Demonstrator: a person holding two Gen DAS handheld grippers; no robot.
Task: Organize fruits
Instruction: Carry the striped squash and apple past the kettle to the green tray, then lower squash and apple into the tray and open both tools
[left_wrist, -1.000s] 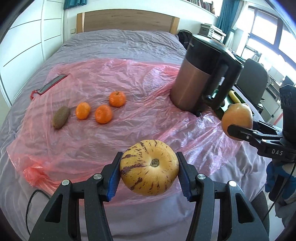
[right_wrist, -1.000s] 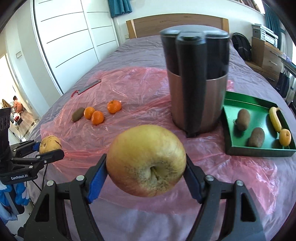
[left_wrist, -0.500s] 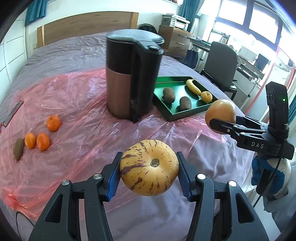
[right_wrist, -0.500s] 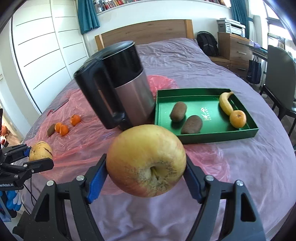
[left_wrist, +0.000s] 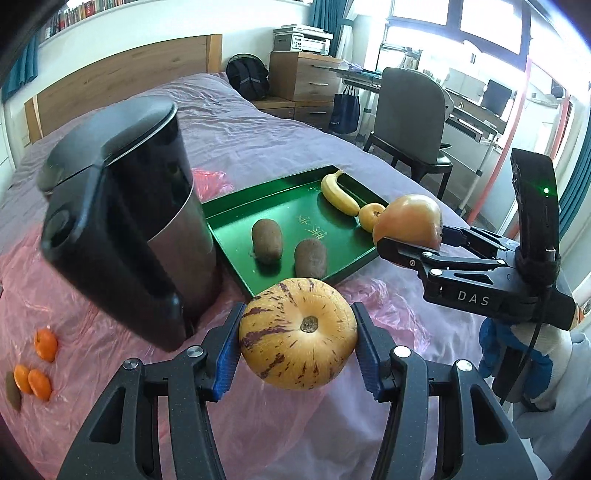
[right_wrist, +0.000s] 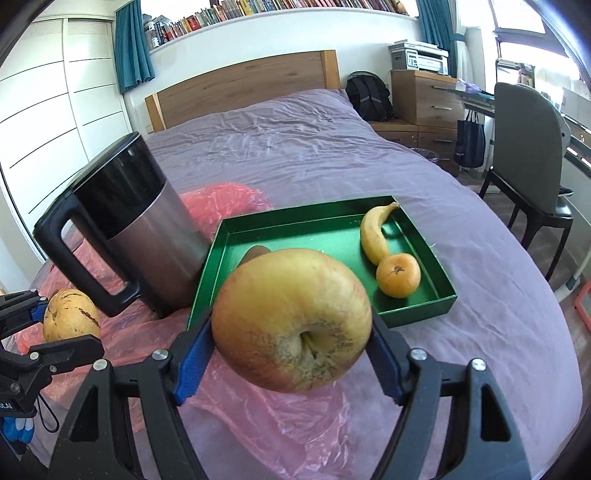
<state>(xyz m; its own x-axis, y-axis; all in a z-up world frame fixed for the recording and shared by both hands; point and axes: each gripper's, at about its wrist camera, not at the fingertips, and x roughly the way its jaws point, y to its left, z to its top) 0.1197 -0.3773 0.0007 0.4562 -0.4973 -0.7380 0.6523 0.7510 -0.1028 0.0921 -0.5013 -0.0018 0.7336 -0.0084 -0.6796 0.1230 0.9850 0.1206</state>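
- My left gripper (left_wrist: 298, 341) clamps a round yellow melon with purple streaks (left_wrist: 298, 334) between its blue pads, held in the air above the pink plastic sheet (left_wrist: 110, 354).
- My right gripper (right_wrist: 291, 347) is closed on a large yellow-red apple (right_wrist: 291, 319), also held up; the apple hides most of one brown kiwi (right_wrist: 255, 254) in the right wrist view.
- The shallow green rectangular tray (left_wrist: 236, 210) sits on the purple bedspread (right_wrist: 295, 147), holding two kiwis, a yellow banana (left_wrist: 338, 194) and a small orange citrus (left_wrist: 371, 216), half hidden by the apple in the left view.
- A black and steel kettle (left_wrist: 129, 221) stands just beside the tray's left edge.
- Three small mandarins (left_wrist: 37, 365) lie blurred at the far left; a darker fruit beside them is cut off.
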